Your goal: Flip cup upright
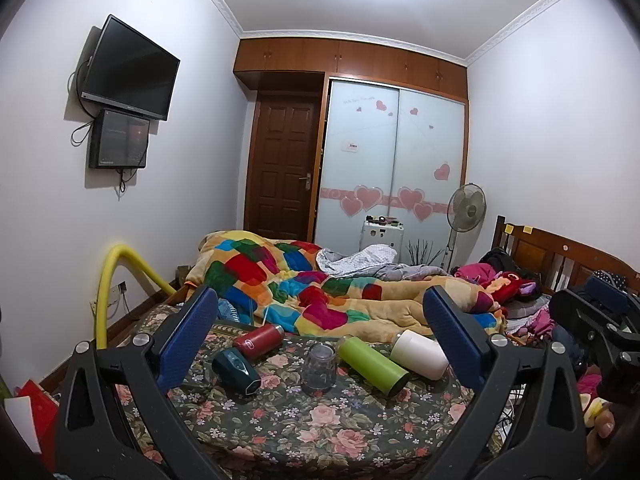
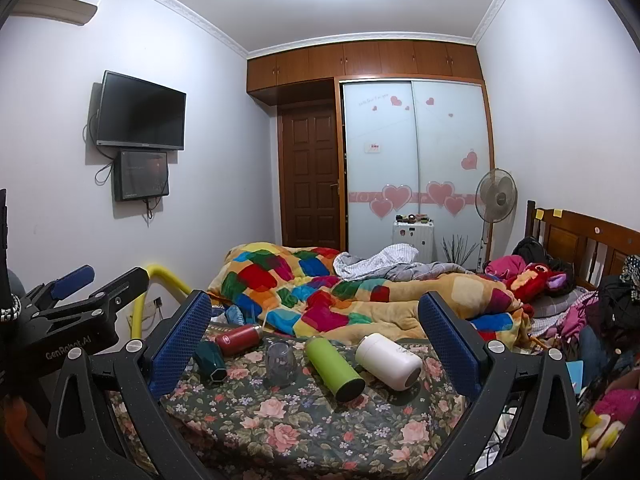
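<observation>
A clear glass cup point(image 1: 318, 367) stands upside down, mouth down, on the floral cloth point(image 1: 304, 428) of the bed; it also shows in the right wrist view point(image 2: 281, 363). Around it lie a dark green cup point(image 1: 236, 367), a red bottle point(image 1: 258, 341), a lime green bottle point(image 1: 372, 365) and a white bottle point(image 1: 419, 353), all on their sides. My left gripper point(image 1: 320, 332) is open and empty, held back from the cups. My right gripper point(image 2: 316, 332) is open and empty too, held back from the glass cup.
A colourful patchwork quilt point(image 1: 320, 284) is heaped behind the cups. Clothes and a red plush toy point(image 2: 536, 280) lie at the right by the wooden headboard point(image 2: 584, 240). A yellow tube point(image 1: 112, 280) arches at the left bed edge.
</observation>
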### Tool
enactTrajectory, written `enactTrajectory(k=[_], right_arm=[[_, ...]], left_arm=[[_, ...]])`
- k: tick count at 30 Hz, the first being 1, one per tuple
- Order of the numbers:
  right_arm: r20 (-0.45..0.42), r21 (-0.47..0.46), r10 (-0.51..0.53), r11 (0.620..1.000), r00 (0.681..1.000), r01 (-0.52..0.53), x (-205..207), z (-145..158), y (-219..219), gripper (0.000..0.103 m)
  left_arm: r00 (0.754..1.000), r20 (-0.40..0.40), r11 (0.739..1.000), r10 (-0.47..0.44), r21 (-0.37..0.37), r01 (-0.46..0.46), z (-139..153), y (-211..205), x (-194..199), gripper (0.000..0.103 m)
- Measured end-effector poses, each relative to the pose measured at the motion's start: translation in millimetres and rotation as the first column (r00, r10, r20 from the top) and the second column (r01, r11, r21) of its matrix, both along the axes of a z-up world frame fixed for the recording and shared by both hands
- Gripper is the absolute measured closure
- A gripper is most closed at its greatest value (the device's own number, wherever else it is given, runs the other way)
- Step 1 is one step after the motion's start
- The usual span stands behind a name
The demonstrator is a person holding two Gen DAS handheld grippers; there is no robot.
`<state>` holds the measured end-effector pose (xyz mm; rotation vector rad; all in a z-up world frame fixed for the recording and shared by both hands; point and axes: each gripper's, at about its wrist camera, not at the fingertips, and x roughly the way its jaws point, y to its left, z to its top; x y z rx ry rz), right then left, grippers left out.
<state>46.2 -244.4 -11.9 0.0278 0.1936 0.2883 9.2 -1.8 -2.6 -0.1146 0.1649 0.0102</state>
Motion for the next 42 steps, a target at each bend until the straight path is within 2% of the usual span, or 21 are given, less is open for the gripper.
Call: enactTrajectory(k=[32,39,42], right_arm=[[-0.026,-0.001,0.011,1.000,1.000,-0.011,4,-5,5,0.000],[-0.066,-0.011,0.006,1.000,0.998,-0.007,21,-14,9,0.000],[-0.100,-0.021,0.001,1.000,0.995,-0.003,35,-23,10,0.000]], left_arm=[[1.000,-0.017,1.000,0.007,-0.011,-0.007,-8,9,2,0.000],[0.997,-0.081,1.000,0.019,-0.016,-0.020,-26,23,34,0.000],[0.983,-0.176,0.999,0.048,-0.015,-0.052,-51,38,68,0.000]])
